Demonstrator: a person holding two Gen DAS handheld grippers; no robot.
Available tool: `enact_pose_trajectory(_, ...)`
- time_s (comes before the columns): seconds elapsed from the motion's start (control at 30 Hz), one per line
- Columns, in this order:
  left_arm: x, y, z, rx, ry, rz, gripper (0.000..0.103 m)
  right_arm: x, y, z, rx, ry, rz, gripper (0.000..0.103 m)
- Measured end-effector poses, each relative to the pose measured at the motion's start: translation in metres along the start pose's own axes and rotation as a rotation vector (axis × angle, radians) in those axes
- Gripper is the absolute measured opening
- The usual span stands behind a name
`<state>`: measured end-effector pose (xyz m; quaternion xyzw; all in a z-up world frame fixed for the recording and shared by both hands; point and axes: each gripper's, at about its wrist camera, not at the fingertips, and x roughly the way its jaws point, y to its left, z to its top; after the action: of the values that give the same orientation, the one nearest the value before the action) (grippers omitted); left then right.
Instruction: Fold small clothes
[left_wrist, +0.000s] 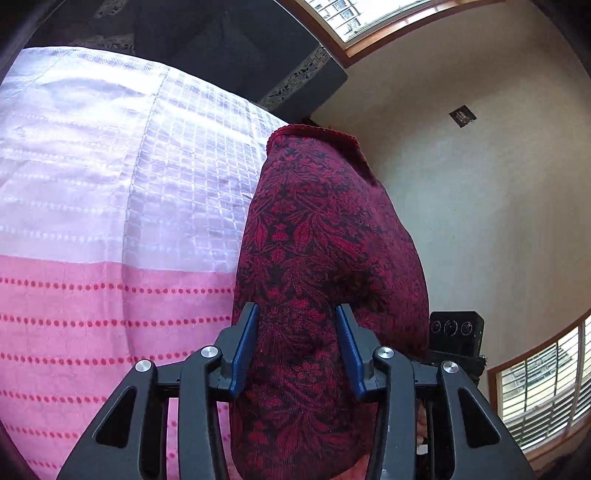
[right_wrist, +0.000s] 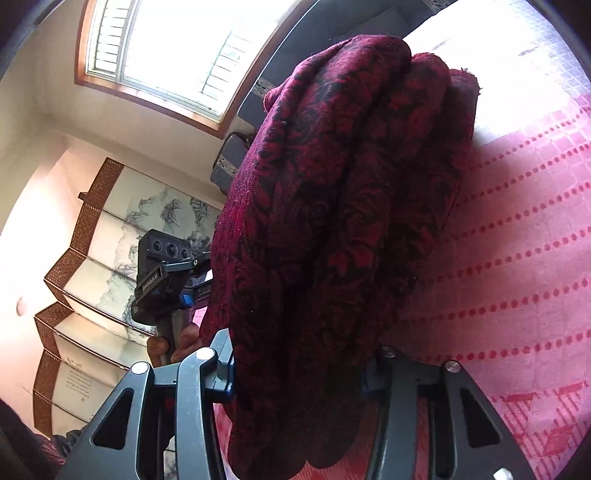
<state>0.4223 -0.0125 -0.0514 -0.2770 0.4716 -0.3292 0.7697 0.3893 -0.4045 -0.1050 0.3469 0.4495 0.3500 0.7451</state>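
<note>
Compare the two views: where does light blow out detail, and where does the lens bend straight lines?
Left wrist view: even light, the garment sharp, the window frame bowed at the rim. Right wrist view: the window and the bedcover behind the garment glare to white, the folding screen curves, and the garment's underside lies in shadow.

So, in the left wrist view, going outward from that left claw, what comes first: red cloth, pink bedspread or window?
1. Red cloth, between the left claw fingers.
2. Pink bedspread, spread below on the left.
3. Window, across the room, lower right.
</note>
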Motion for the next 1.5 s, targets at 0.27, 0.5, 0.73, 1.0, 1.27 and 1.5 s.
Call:
enact_pose_trajectory(0.27, -0.070, -0.028, -0.079, 0.024, -0.035, 0.037, 0.031, -0.005, 0.031, -0.031, -0.037, 0.046, 0.112, 0.039)
enact_pose_trajectory(0.5, -0.098, -0.041, -0.092, 0.116, -0.178, 0.159, 0.033, -0.022, 0.029, -0.047, -0.062, 0.014, -0.018, 0.054)
enact_pose_trajectory(0.73, -0.055, -0.026, -0.058, 0.122, -0.094, 0.179, 0.037, -0.061, 0.043, -0.009, -0.136, -0.137, -0.093, 0.068)
enact_pose_trajectory(1.0, -0.036, -0.022, -0.053, 0.106, -0.094, 0.170, 0.054, -0.015, 0.047, 0.026, -0.132, -0.112, -0.169, 0.020)
enact_pose_trajectory(1.27, -0.023, -0.034, -0.060, 0.169, -0.052, 0.187, 0.067, -0.017, 0.003, 0.017, -0.069, -0.143, -0.186, 0.017)
enact_pose_trajectory(1.5, -0.034, -0.025, -0.037, 0.151, -0.053, 0.194, 0.068, -0.017, 0.000, 0.016, -0.088, -0.150, -0.177, 0.027)
